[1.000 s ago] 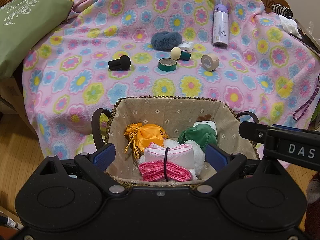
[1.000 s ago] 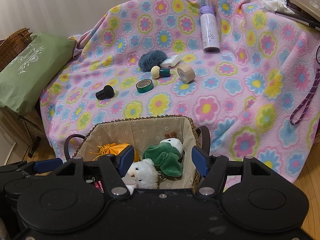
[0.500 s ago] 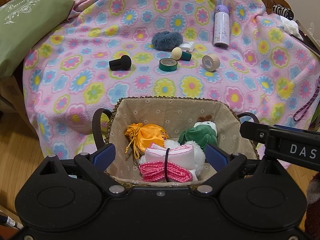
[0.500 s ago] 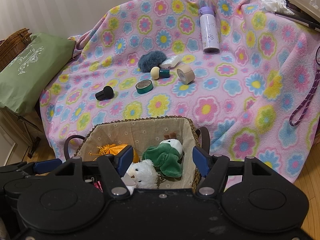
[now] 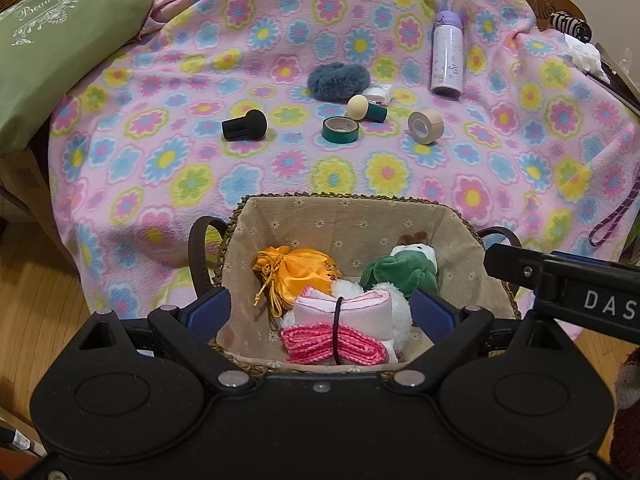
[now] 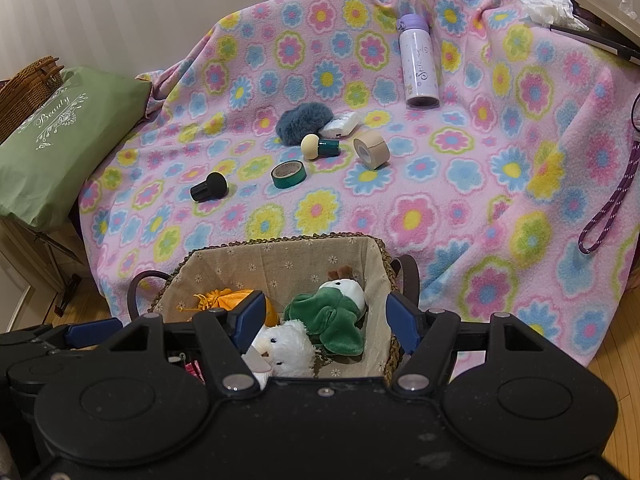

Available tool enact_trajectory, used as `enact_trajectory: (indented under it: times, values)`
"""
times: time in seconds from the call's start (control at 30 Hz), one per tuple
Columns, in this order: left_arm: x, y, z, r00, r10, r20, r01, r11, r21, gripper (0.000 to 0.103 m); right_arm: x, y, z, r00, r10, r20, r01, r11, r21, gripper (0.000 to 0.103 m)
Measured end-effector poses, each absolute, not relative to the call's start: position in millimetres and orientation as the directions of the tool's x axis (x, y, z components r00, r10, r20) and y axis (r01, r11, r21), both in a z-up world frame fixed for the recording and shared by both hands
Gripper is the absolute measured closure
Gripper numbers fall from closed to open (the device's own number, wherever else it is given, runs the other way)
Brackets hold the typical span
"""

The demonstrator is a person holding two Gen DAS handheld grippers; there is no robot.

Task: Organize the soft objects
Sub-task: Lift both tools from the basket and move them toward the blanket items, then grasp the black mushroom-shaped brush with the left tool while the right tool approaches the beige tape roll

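Plush toys (image 6: 320, 320) in lined basket (image 6: 280, 256)

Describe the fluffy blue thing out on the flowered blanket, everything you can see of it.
The fluffy blue thing is a rounded, grey-blue puff of long, soft-looking pile, lying flat on the flowered blanket, far side of the spread items. A dip in its top suggests a ring shape, perhaps a scrunchie; I cannot be sure. A small white packet lies against its right edge, and the cream-headed sponge applicator sits just in front, contact unclear. No gripper is near it.
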State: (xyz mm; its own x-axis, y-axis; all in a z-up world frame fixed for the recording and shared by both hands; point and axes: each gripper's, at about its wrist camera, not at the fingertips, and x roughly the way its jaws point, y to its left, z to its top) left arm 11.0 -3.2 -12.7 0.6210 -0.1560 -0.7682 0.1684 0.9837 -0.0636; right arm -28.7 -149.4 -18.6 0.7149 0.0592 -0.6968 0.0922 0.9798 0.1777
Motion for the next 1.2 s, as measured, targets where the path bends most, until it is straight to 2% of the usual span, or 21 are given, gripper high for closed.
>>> enact_trajectory:
  times: [0.4,0.7,0.97,1.1,1.2]
  values:
    - [16.6,-4.4,-11.4,0.625,-0.151,-0.766,0.152,0.986,-0.071,0.01,-19.2,-156.8,-21.8,0.719,0.03,-0.694,0.112,0.981,0.158,0.034]
    - [43.7,5.1,-10.0,0.619,-0.139,-0.773,0.117,0.99,-0.083,0.01,3.9,-155.4,-23.2,0.744,-0.022,-0.668,0.112,0.989,0.092,0.031]
    - [79.1,16.3,-9.5,0.613,-0.109,-0.783,0.087,0.994,-0.071,0.01,36.9,-162.7,-22.8,0.742,-0.025,-0.67,0.115,0.989,0.091,0.03]
    - [98.4,19.7,-12.1,0.606,-0.102,-0.789,0.08,0.995,-0.067,0.01,53.4,-164.4,-24.0,0.753,-0.037,-0.657,0.123,0.989,0.085,0.024]
    - [114.2,21.2,-15.1,0.603,-0.094,-0.793,0.076,0.995,-0.061,0.01,64.7,-162.5,-24.1,0.772,-0.052,-0.634,0.113,0.992,0.056,0.016]
